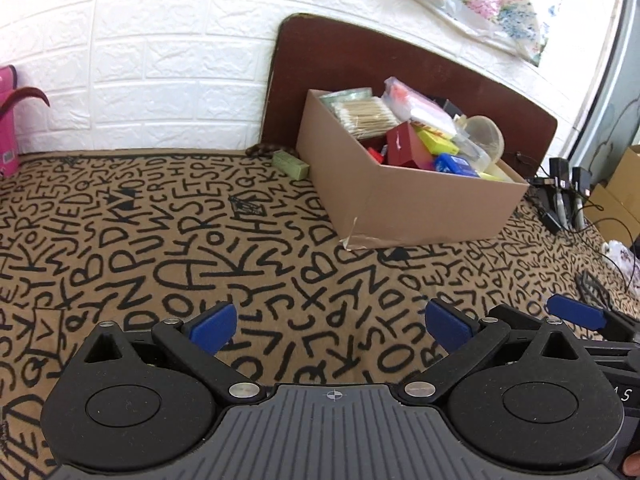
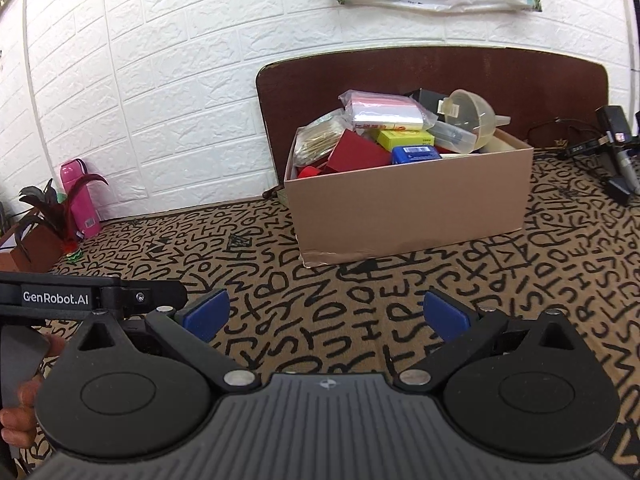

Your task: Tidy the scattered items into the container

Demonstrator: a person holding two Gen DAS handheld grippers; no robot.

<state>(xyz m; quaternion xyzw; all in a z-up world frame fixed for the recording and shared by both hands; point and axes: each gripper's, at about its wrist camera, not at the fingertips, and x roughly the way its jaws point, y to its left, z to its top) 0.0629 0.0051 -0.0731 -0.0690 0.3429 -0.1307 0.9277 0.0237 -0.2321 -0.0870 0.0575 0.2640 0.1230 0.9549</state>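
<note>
Cardboard box (image 2: 408,204) is our landmark, standing on the letter-printed cloth (image 2: 320,312) against a dark brown board (image 2: 440,76). Far left of the box we see a pink flask (image 2: 78,196) by the white brick wall, with a dark-leaved plant (image 2: 44,208) beside it. Just left of the box, at its rear corner, a small green box (image 1: 291,165) lies on the cloth, outside the container. Inside the box, left to right: a bag of cotton swabs (image 2: 320,142), a red box (image 2: 358,154), a clear bag with pink strips (image 2: 386,110), a yellow box (image 2: 406,138), a blue box (image 2: 416,155) and a clear plastic funnel (image 2: 468,120) (the heap rises above the rim). Right of the box, black cables and chargers (image 2: 612,148) lie about.

In front of the box, our left gripper (image 1: 330,326) and right gripper (image 2: 326,316) both hover spread wide, holding nothing. The left one's side reads "GenRobot.AI".
</note>
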